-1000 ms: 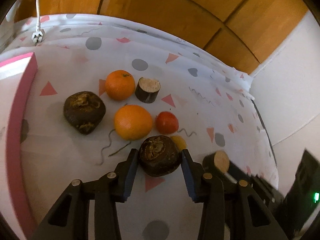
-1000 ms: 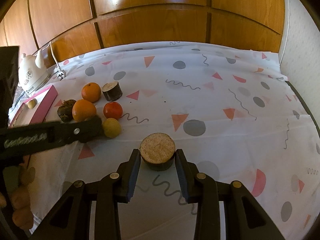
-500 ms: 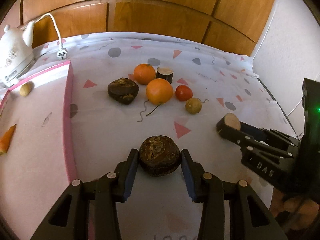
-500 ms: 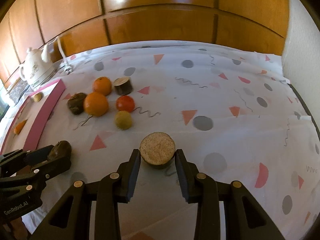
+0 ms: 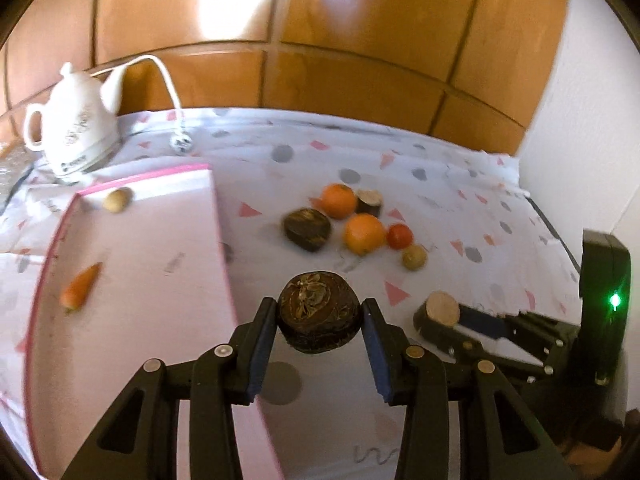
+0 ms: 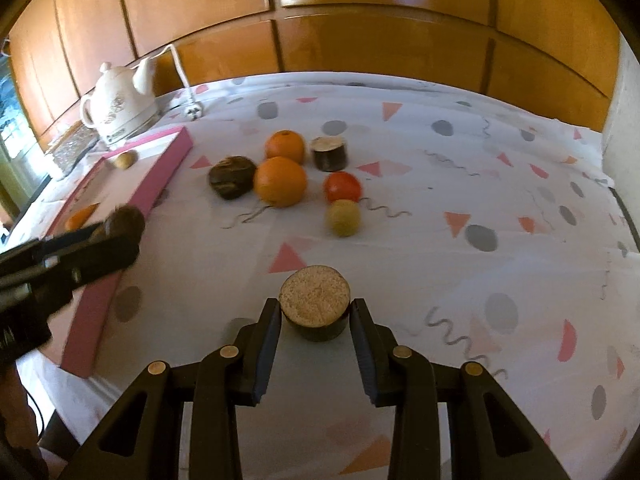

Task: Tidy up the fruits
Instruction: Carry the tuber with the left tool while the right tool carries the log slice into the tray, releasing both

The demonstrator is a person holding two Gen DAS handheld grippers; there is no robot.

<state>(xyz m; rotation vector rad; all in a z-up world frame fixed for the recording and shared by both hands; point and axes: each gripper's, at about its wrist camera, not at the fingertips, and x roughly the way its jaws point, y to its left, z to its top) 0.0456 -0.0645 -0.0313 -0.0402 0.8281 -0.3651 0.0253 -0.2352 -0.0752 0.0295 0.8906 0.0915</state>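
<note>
Meanwhile, left tool [image 5: 320, 316] clamps a dark, perhaps wrinkled fruit [image 5: 319, 314] at lower centre; right tool [image 6: 315, 314] pinches a cork-topped cylinder [image 6: 315, 307].

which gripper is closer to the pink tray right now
Left. The left gripper, holding a dark lumpy fruit, is at the pink tray edge; the right gripper is off to its right.

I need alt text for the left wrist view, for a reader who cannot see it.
The left tongs grip a dark brown round fruit beside a pink-edged tray holding a carrot. Beyond lie two oranges, a tomato and a white kettle.
</note>
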